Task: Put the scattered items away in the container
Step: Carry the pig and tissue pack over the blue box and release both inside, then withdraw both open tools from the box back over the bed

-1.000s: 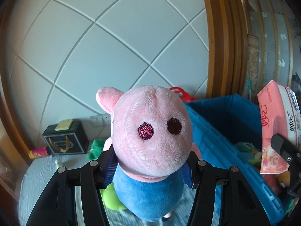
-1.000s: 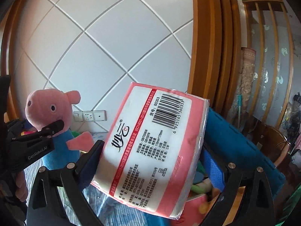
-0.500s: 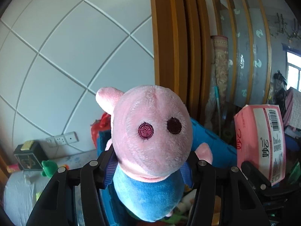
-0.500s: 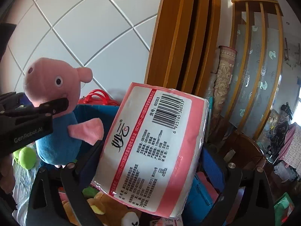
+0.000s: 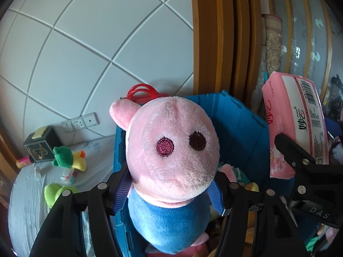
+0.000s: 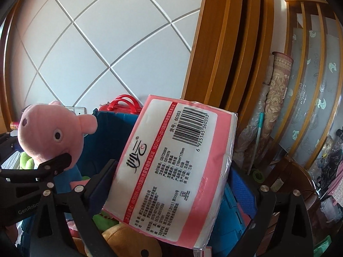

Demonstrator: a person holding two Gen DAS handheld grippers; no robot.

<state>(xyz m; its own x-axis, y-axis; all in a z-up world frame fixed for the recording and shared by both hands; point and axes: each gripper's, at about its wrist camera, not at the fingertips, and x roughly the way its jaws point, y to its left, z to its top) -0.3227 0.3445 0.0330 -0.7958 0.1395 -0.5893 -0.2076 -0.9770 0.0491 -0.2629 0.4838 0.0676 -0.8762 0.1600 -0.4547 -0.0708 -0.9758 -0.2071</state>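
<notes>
My left gripper (image 5: 169, 194) is shut on a pink pig plush in a blue shirt (image 5: 171, 150), held above the blue plastic bin (image 5: 242, 117). My right gripper (image 6: 171, 184) is shut on a pink-and-white tissue pack (image 6: 175, 162), also over the bin (image 6: 113, 124). In the right wrist view the pig plush (image 6: 49, 135) and the left gripper (image 6: 42, 173) show at the left. The tissue pack (image 5: 298, 124) and right gripper's fingers (image 5: 293, 150) appear at the right of the left wrist view. Several soft toys, among them a brown plush (image 6: 128, 244), lie inside the bin.
On the white-covered surface (image 5: 25, 197) left of the bin lie a green duck plush (image 5: 66, 156), a lime-green toy (image 5: 53, 192), a dark box (image 5: 40, 147) and a small pink tube (image 5: 23, 162). A red-handled bag (image 5: 143, 92) stands behind the bin. A wooden frame (image 6: 231, 42) rises behind.
Both grippers have shifted with their loads: the left swung from the covered surface toward the bin and now sits over its left part; the right tilted down, and the bin's contents show below.
</notes>
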